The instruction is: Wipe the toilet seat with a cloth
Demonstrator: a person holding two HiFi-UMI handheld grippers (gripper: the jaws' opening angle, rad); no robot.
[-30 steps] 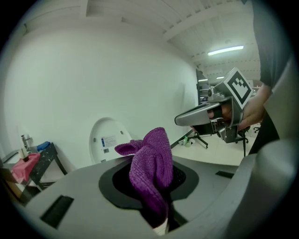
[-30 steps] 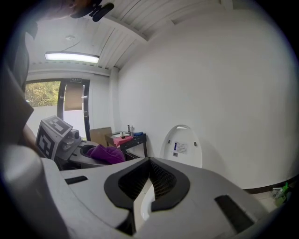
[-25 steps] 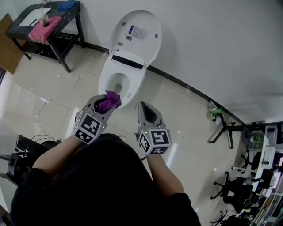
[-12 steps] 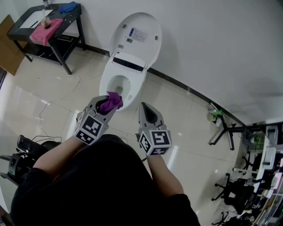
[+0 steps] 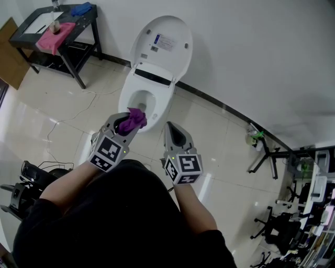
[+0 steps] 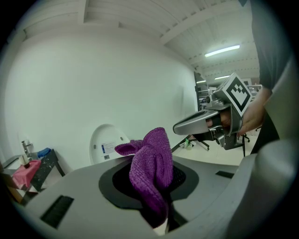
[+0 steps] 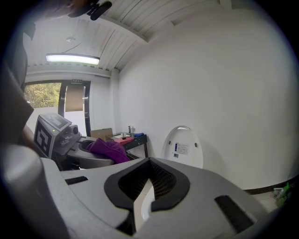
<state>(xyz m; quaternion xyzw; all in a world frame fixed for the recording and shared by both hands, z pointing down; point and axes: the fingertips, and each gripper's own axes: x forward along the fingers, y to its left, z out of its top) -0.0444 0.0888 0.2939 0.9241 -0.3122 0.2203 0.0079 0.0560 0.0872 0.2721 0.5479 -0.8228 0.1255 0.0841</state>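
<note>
A white toilet stands against the wall with its lid raised and its seat down over the bowl. My left gripper hovers just in front of the bowl's near rim, shut on a crumpled purple cloth that sticks up from between its jaws. My right gripper is beside it to the right, over the floor tiles, its jaws shut with nothing between them. In the right gripper view the lid is ahead and the cloth is at the left.
A black table at the upper left carries a pink cloth and a blue cloth. A cable runs over the tiles left of the toilet. A black stand and a green bottle are at the right by the wall.
My left gripper with the purple cloth has edged slightly forward towards the bowl. The right gripper has barely moved.
</note>
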